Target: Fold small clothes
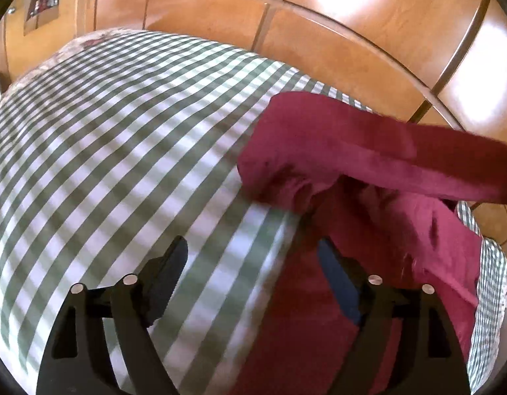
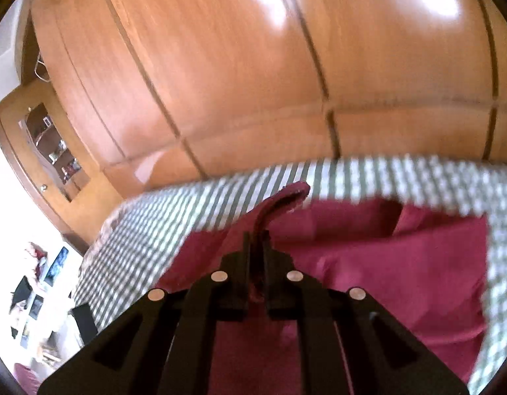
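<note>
A dark red garment (image 1: pixel 368 171) lies on a bed with a green and white checked cover (image 1: pixel 121 138). In the left wrist view a band of it is lifted across the right side. My left gripper (image 1: pixel 253 263) is open and empty just above the cover, its right finger over the garment's near edge. In the right wrist view my right gripper (image 2: pixel 257 247) is shut on a strip of the red garment (image 2: pixel 385 256) and holds it raised, its end (image 2: pixel 286 197) sticking up past the fingertips.
A glossy wooden wardrobe (image 2: pixel 237 65) stands right behind the bed. A small glass-fronted cabinet (image 2: pixel 55 151) hangs at the left. The checked cover (image 2: pixel 154 223) runs to the bed's left edge, with floor clutter beyond.
</note>
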### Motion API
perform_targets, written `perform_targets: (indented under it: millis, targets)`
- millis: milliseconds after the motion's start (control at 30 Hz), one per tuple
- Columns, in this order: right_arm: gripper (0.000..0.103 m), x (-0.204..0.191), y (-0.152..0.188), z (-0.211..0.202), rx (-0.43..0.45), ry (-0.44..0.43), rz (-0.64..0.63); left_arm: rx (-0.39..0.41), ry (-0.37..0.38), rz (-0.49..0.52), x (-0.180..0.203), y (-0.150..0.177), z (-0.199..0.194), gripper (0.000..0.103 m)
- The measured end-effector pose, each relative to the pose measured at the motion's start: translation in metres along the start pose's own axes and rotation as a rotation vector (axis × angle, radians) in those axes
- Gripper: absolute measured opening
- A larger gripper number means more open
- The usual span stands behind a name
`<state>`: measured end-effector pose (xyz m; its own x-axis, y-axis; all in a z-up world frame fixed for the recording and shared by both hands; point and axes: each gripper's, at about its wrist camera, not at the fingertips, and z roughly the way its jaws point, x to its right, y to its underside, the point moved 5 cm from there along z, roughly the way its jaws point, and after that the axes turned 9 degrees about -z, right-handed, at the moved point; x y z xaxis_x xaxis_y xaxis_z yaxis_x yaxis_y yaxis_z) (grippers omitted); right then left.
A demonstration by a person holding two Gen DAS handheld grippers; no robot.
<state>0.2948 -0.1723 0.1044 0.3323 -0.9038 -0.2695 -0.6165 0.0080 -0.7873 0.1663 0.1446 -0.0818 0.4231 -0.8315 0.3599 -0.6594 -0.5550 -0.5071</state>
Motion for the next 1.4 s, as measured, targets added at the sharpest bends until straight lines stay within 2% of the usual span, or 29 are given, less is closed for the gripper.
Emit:
perform_targets:
  millis: [100,200,267,367,433,533,700,733,767,800,833,933,1000,1033,1100,1133,1167,1233,1300,1400]
  targets:
    - [0.005,0.019,-0.011,-0.029,0.07,0.046,-0.02,0.002,-0.02,0.019,0.02,-0.011,0.012,0.081]
    - [0.005,0.056,-0.001,-0.046,0.089,0.14,-0.012,0.03,-0.117,0.058,0.027,-0.022,0.03,0.081]
    - [0.005,0.092,0.015,-0.044,0.051,0.225,0.02,0.031,-0.136,0.045,0.022,-0.026,0.036,0.08]
    - [0.002,0.144,0.059,-0.022,-0.065,0.312,0.109,0.0,-0.12,0.029,0.015,-0.023,0.044,0.076]
    - [0.0,0.17,0.091,-0.006,-0.148,0.389,0.152,0.01,-0.137,0.053,0.015,-0.017,0.044,0.072]
    - [0.0,0.198,0.13,0.006,-0.221,0.417,0.254,0.006,-0.142,0.064,0.015,-0.013,0.042,0.072]
    - [0.001,0.195,0.147,-0.008,-0.195,0.399,0.273,0.014,-0.108,0.104,0.017,-0.007,0.025,0.072]
    - [0.006,0.194,0.148,-0.015,-0.181,0.39,0.288,0.028,-0.089,0.107,0.016,-0.006,0.018,0.072]
    - [0.028,0.191,0.146,-0.023,-0.159,0.37,0.31,0.043,-0.07,0.11,0.016,-0.006,0.012,0.072]
    - [0.042,0.186,0.142,-0.033,-0.115,0.343,0.334,0.059,-0.053,0.116,0.016,-0.006,0.006,0.072]
    - [0.052,0.185,0.137,-0.038,-0.095,0.331,0.342,0.081,-0.039,0.13,0.018,-0.006,-0.002,0.072]
    - [0.052,0.173,0.124,-0.03,-0.088,0.276,0.344,0.109,-0.021,0.163,0.024,-0.006,-0.012,0.072]
    - [0.053,0.166,0.122,-0.014,-0.139,0.267,0.327,0.118,-0.004,0.169,0.029,-0.005,-0.016,0.072]
    - [0.053,0.164,0.124,-0.003,-0.183,0.272,0.316,0.12,0.006,0.171,0.032,-0.003,-0.019,0.072]
    - [0.029,0.154,0.128,0.014,-0.25,0.283,0.25,0.124,0.029,0.189,0.039,-0.001,-0.023,0.073]
    - [0.009,0.15,0.128,0.017,-0.265,0.301,0.207,0.114,0.043,0.211,0.044,0.001,-0.023,0.073]
    - [0.004,0.146,0.124,0.014,-0.258,0.338,0.16,0.106,0.048,0.228,0.047,0.003,-0.022,0.073]
    - [0.005,0.137,0.114,-0.001,-0.2,0.382,0.095,0.111,0.051,0.25,0.05,0.004,-0.024,0.073]
    - [0.005,0.139,0.111,-0.01,-0.183,0.442,0.067,0.115,0.059,0.25,0.051,0.004,-0.025,0.073]
    - [0.008,0.151,0.125,0.001,-0.25,0.46,0.07,0.113,0.093,0.264,0.059,0.002,-0.026,0.073]
